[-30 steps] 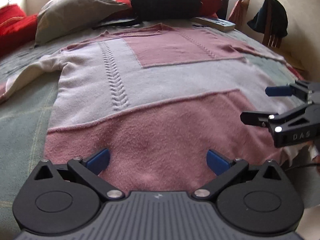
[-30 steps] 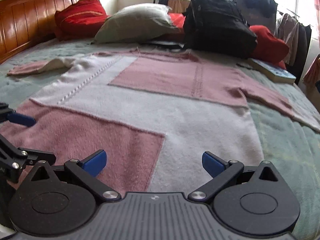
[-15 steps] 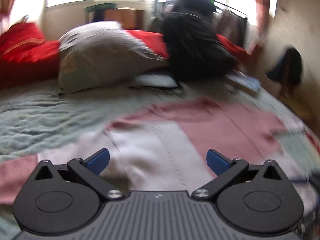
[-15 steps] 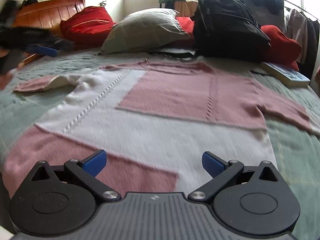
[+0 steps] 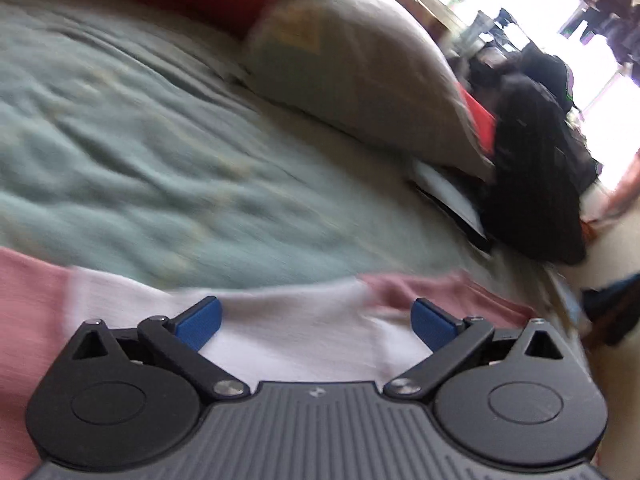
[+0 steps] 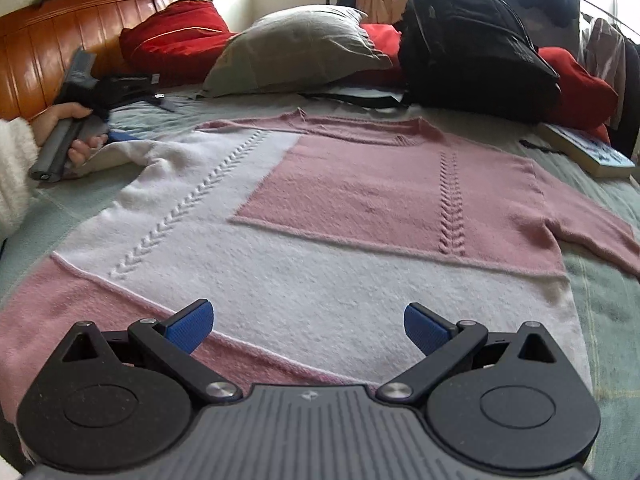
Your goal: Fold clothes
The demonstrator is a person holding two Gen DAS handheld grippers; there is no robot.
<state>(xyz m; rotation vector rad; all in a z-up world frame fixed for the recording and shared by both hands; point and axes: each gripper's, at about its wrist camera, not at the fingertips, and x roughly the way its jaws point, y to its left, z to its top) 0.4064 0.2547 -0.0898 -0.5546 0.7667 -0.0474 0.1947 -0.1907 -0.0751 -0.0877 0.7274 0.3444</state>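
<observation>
a pink and white sweater [image 6: 340, 216] lies spread flat, front up, on the green bedspread [image 6: 608, 304], neckline toward the headboard [image 6: 60, 40] and both sleeves stretched outward. behind the neckline a beige pillow [image 6: 296, 48] leans on red cushions [image 6: 176, 36], and a black backpack [image 6: 472, 44] sits beside it, a strap trailing toward the collar. a book [image 6: 588, 152] lies just past the sweater's right shoulder, close to that sleeve but apart from it. nothing rests on the sweater itself.

the right claw [image 6: 306, 326] hovers low over the hem area, its blue pads spread wide with nothing between them.

only the right wrist view shows the person's left hand [image 6: 66, 128], in a white fuzzy sleeve [image 6: 14, 168], holding the left claw's handle down at the sweater's left sleeve [image 6: 120, 152], near the headboard. one blue pad shows against the knit there, but this view cannot tell whether fabric is pinched.

the left wrist view is tilted and blurred. it shows the left claw [image 5: 316, 322] spread wide over the white part of that sleeve, with pink knit at either end, and no fabric between the pads. beyond lie bare bedspread [image 5: 140, 152], the pillow [image 5: 360, 68], the backpack [image 5: 536, 168], and a flat white item under the pillow's edge, too blurred to name.
</observation>
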